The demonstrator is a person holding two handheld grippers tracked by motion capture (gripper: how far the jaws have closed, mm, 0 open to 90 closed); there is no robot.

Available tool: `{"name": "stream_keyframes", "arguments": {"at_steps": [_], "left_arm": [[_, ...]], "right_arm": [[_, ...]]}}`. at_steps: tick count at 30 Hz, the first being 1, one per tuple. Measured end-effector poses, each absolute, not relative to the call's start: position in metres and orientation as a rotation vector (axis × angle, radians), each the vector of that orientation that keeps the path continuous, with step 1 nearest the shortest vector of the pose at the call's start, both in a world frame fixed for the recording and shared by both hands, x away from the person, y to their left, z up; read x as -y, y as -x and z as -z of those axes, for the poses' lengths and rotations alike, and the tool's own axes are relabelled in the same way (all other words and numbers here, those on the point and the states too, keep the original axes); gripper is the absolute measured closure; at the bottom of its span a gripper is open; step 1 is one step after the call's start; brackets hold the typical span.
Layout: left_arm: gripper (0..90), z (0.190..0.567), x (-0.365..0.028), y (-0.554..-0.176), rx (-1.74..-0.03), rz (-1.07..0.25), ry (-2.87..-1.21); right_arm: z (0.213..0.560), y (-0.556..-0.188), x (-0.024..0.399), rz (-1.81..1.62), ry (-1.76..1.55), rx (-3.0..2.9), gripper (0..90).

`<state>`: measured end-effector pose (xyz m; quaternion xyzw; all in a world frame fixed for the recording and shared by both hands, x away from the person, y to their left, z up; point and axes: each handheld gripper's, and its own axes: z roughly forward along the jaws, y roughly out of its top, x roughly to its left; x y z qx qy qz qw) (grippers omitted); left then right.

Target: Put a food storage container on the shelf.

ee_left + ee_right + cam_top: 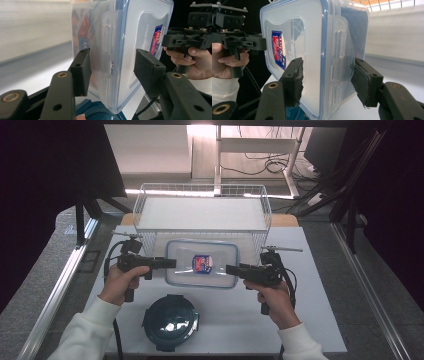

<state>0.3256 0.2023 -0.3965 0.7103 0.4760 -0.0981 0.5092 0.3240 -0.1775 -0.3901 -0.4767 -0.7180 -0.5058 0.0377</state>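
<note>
Nearest the person, at the front edge of the white table (320, 320), a round dark teal lid (171, 321) lies flat, just below the space between the two forearms in white sleeves.

Just beyond it, a clear rectangular container (202, 263) with a blue-edged snap lid and a red-and-blue label is held between the two grippers, with the label facing up in the high view. The left gripper (170, 263) comes in level from the left and clamps the container's left short end. In the left gripper view its jaws stand part-way apart, one pad against the lid face and the other against the underside, straddling the side latch (108, 57). The right gripper (231, 269) comes in from the right and clamps the opposite short end. In the right gripper view its worn pads press on lid and base on either side of that end's latch (338, 62), at the narrowest this gripper goes. Each gripper view also shows the other hand and its gripper beyond the container.

Behind the container stands a white wire basket (265, 205) with a pale flat panel (200, 214) lying inside it. The container sits in front of the basket's front wall in the high view, overlapping it. Farther off are a floor with cables and table legs.
</note>
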Motion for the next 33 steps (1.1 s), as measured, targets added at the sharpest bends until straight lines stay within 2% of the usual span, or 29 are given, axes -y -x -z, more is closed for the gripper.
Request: {"name": "stream_keyframes", "arguments": {"at_steps": [14, 33], "left_arm": [[49.0, 0.367, -0.208, -0.320, -1.114, 0.184, -1.688], [49.5, 0.323, -0.213, -0.343, -1.060, 0.138, -1.667]], "right_arm": [[0.357, -0.323, 0.172, 1.617, 1.409, 2.252, 44.3], [0.307, -0.349, 0.168, 1.663, 1.356, 2.312, 44.3]]}}
